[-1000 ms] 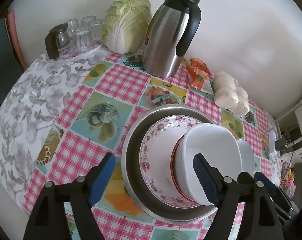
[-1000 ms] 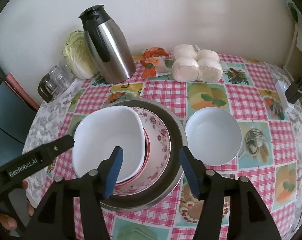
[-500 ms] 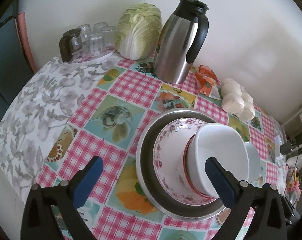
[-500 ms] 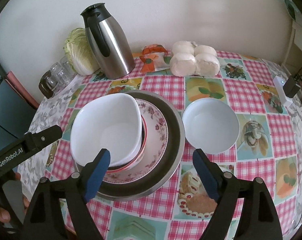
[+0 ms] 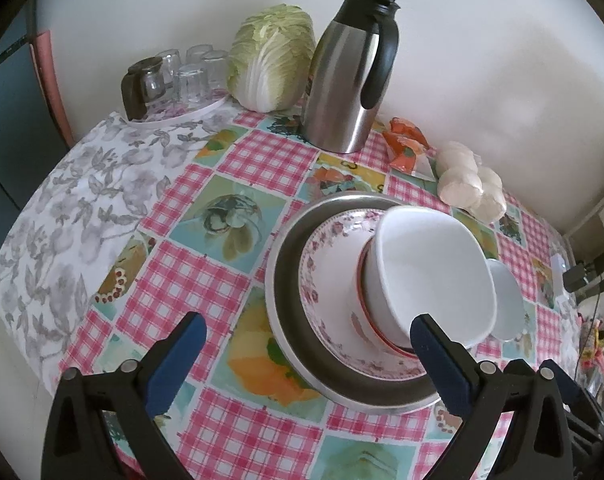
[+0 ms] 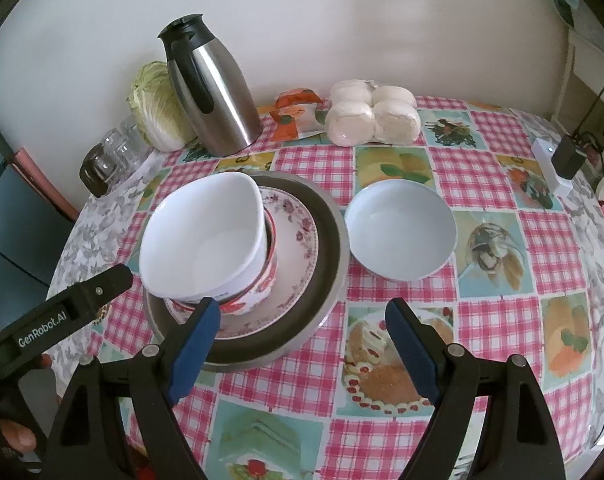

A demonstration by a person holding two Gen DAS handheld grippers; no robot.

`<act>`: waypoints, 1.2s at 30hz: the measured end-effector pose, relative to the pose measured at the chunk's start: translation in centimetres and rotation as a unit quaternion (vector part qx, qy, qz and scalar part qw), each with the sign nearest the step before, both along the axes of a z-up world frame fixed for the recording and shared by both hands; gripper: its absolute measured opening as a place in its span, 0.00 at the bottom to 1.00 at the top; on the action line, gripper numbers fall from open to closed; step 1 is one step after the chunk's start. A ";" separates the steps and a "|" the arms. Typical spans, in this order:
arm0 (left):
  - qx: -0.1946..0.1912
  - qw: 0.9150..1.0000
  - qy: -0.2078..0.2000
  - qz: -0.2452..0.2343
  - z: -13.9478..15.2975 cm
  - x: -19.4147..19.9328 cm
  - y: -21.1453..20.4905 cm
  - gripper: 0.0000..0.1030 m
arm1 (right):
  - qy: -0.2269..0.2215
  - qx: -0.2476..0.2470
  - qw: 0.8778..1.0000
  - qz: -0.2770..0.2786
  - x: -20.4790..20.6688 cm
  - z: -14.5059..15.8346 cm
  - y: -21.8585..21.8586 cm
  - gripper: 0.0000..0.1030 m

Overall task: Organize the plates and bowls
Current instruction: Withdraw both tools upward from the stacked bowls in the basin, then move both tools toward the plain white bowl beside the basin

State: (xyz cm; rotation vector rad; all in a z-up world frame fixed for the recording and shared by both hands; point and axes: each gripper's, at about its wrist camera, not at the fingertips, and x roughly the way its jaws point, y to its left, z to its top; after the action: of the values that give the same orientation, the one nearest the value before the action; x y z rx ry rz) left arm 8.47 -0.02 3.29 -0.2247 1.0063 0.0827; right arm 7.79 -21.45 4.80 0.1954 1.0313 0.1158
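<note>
Both grippers, left gripper (image 5: 308, 356) and right gripper (image 6: 302, 348), spread wide, empty. Loose white bowl (image 6: 402, 230) on counter (image 6: 498, 312) beside stack (image 6: 238, 248). We judge it light, glazed, slippery, breakable; we'd pinch near rim.

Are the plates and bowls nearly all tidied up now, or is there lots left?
Nearly. A stack is built: metal tray, flowered plate, red-patterned bowl, and the white squarish bowl sitting tilted on top. Nothing is held: the left gripper and right gripper have just been opening and stand empty. Left: the round white bowl sits alone on the tablecloth beside the stack.
</note>
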 end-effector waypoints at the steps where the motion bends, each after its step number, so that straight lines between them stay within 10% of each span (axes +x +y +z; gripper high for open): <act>1: 0.000 1.000 -0.002 0.000 0.0 -0.2 -0.2 1.00 | -0.001 0.000 1.000 -0.001 -0.1 0.1 -0.2 0.83; 36: -0.024 0.991 -0.069 -0.112 2.4 -0.8 -14.3 1.00 | -0.009 0.041 0.987 -0.152 -2.3 0.5 -16.2 0.83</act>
State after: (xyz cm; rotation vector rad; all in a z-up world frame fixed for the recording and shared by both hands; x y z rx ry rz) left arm 7.71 -14.32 5.68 -0.1575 0.8902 -0.1604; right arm 5.46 -37.69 5.30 0.4240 0.9680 -0.1163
